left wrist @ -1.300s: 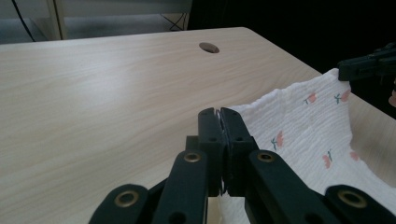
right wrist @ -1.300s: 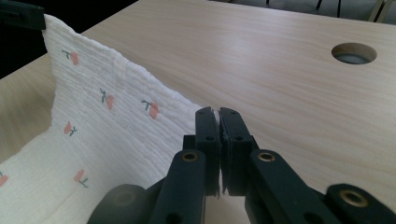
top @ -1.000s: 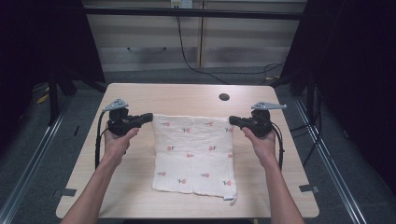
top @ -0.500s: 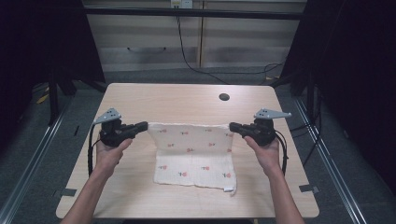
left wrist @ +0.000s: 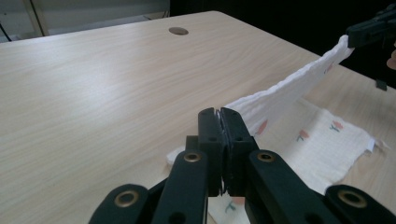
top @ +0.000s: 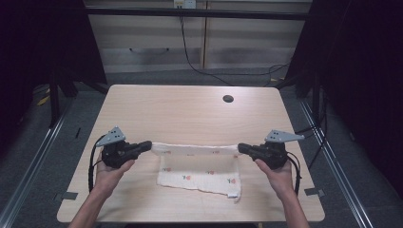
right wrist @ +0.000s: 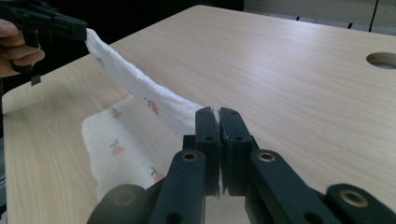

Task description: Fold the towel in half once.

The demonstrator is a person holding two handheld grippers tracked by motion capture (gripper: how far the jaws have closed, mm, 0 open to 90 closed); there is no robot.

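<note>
A person stands at a pale wooden bench [top: 190, 114] and holds a black two-jaw tool in each hand. The left tool [top: 148, 145] is clenched on one corner of a white cloth [top: 199, 171] printed with small red flowers. The right tool [top: 241, 148] is clenched on the opposite corner of the same edge. That edge is lifted off the bench and stretched in a nearly straight line between the two tools. The rest of the cloth hangs down from it and lies partly folded on the bench, near the front edge, between the person's hands.

In the left gripper view, the jaws are pressed together on the cloth [left wrist: 280, 91], which rises away to the other tool [left wrist: 369, 32]. The right gripper view shows the same from the other side, with the cloth [right wrist: 140, 88] running to the far tool [right wrist: 70, 29].

A round hole [top: 228, 99] sits in the bench, well apart from the cloth.
</note>
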